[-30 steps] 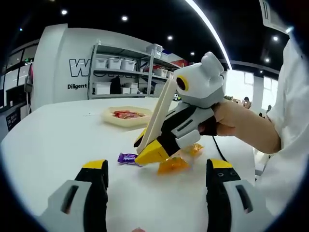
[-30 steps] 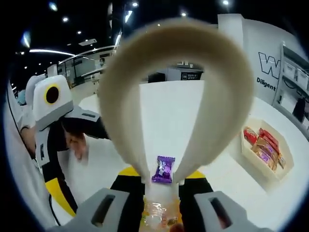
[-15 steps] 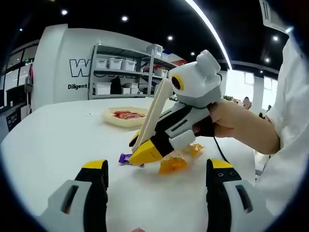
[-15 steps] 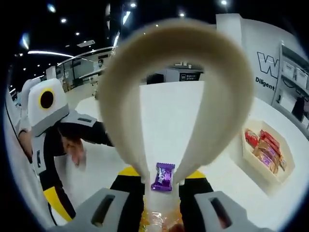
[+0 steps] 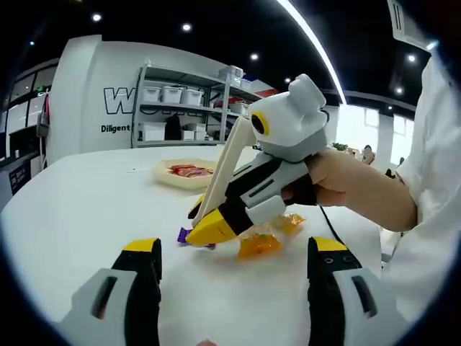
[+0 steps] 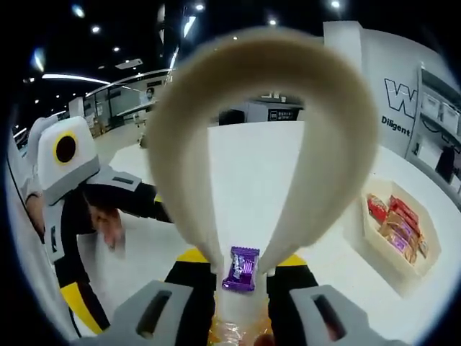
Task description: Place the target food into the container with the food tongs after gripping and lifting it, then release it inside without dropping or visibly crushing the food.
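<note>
On the white table (image 5: 86, 209), the purple candy (image 6: 240, 268) lies between tongs (image 6: 259, 144) clenched in the right gripper's (image 6: 241, 277) jaws.

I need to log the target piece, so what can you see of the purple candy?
The purple candy is a small shiny foil-like wrapped sweet with crimped ends. It lies flat on the white table, between the two tips of the cream tongs held in the right claw. In the left gripper view it peeks out behind that claw.

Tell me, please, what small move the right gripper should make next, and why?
Probably squeeze gently: the purple candy lies on the table between the tongs tips, seemingly not yet pinched, while the tray waits off to the side.
</note>
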A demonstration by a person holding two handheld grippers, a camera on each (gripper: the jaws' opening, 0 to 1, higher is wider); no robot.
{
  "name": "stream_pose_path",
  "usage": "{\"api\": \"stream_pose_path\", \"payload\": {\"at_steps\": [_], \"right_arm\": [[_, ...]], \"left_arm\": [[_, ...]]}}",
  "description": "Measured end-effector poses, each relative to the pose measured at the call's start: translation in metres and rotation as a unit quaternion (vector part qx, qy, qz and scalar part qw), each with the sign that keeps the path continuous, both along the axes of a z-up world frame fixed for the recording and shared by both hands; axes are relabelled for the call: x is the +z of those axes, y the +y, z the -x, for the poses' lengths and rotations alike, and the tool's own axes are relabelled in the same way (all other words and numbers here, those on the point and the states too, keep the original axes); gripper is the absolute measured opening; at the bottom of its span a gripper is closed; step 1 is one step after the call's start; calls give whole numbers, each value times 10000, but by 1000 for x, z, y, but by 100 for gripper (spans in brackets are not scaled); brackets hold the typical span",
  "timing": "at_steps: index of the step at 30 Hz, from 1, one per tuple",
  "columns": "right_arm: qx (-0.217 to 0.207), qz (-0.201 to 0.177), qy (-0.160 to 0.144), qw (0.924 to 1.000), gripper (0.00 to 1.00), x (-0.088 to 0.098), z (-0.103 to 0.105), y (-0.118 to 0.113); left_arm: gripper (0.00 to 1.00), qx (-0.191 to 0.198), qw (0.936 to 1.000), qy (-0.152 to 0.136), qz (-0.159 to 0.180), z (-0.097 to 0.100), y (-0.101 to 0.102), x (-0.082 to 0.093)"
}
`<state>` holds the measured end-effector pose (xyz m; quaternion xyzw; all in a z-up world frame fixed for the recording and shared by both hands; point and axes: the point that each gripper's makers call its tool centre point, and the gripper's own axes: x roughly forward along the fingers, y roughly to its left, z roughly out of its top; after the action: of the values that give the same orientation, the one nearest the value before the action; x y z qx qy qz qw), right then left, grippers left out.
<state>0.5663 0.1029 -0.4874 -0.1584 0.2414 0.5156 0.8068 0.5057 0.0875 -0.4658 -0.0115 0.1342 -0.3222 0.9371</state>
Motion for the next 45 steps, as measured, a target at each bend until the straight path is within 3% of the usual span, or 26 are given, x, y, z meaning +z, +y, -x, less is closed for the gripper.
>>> {"api": "stream_pose_path", "payload": {"at_steps": [17, 29, 45], "right_arm": [[40, 85, -11, 10000, 19, -4, 0, 1], [293, 162, -122, 9994, 16, -5, 4, 2], [687, -29, 186, 9975, 14, -4, 10, -6]], "left_arm": [[82, 5, 10000, -8, 14, 1, 1, 0], [82, -5, 10000, -24, 1, 2, 0, 1], [81, -4, 10000, -18, 0, 3, 0, 1]]}}
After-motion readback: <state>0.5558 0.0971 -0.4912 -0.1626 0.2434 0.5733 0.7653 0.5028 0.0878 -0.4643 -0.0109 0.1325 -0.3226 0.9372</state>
